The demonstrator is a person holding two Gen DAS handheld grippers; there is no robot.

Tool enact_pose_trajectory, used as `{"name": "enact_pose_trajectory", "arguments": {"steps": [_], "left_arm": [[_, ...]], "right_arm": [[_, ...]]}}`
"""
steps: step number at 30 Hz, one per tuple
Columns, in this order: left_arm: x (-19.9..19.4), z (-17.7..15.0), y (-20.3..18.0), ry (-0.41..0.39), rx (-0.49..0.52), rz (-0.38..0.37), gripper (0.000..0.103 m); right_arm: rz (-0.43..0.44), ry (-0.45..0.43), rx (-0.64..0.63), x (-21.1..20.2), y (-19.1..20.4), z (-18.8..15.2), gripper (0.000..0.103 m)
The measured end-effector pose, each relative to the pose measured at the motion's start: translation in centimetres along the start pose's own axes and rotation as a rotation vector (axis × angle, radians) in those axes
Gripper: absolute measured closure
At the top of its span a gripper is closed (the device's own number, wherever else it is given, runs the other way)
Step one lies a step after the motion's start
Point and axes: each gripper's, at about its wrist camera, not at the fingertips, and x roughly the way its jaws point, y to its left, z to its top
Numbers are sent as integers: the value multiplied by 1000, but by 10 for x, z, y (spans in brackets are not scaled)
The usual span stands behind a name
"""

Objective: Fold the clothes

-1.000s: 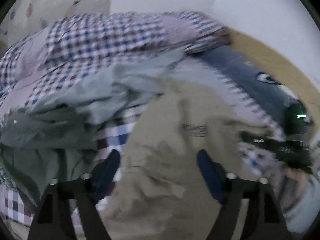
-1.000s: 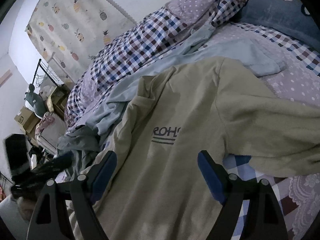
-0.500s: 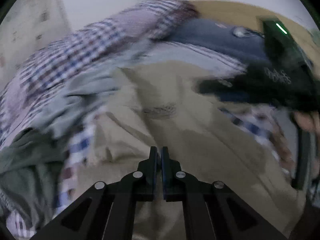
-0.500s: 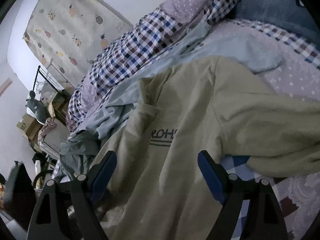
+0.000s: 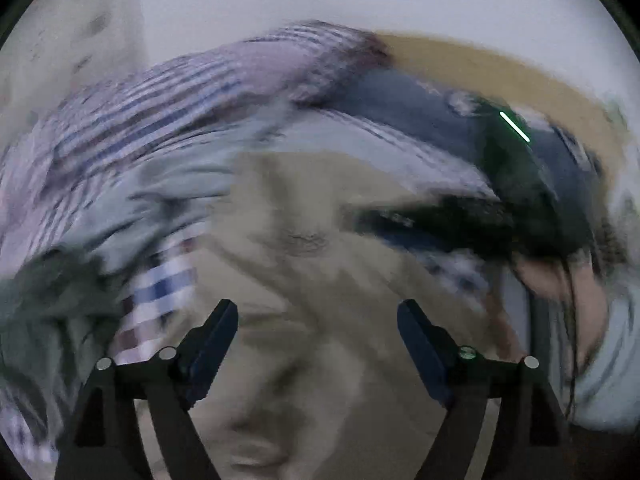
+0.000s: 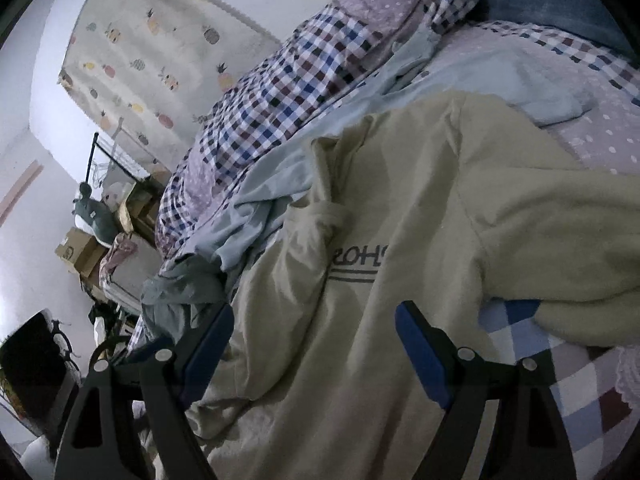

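Both tongs (image 5: 318, 344) (image 6: 314, 344) gape wide above the beige sweatshirt (image 6: 360, 320).

Soft matt cloth on the beige sweatshirt (image 6: 420, 220), creased, with a flat dark print across the chest. Thin, crumpled fabric on the pale blue garment (image 6: 272, 200) beside it. Woven checked cotton on the quilt (image 6: 288, 92), patched with dotted lilac panels. Matt black plastic on the right gripper (image 6: 312, 344), blue rubbery-looking pads (image 6: 420, 352), small shiny metal screws. Same finish on the left gripper (image 5: 316, 344), though blurred. Brown cardboard on the boxes (image 6: 80, 248).
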Motion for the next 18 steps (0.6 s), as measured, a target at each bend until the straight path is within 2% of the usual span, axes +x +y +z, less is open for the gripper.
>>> {"name": "enact_pose_trajectory", "arguments": {"steps": [3, 6, 8, 9, 12, 15, 18], "left_arm": [[10, 15, 52, -4, -163, 3, 18], [22, 16, 77, 14, -218, -16, 19], [31, 14, 80, 49, -219, -56, 25], [35, 13, 78, 68, -205, -71, 32], [51, 9, 63, 126, -118, -51, 40], [68, 2, 59, 204, -98, -5, 55], [75, 0, 66, 222, -151, 26, 83]], "right_arm": [[4, -9, 29, -4, -5, 2, 17], [-1, -8, 49, -4, -10, 2, 17], [-1, -8, 55, -4, -11, 3, 17], [0, -8, 57, -4, -11, 3, 17], [2, -10, 60, -5, -11, 3, 17], [5, -11, 62, -5, -11, 2, 17], [5, -7, 63, -4, -11, 2, 17]]}}
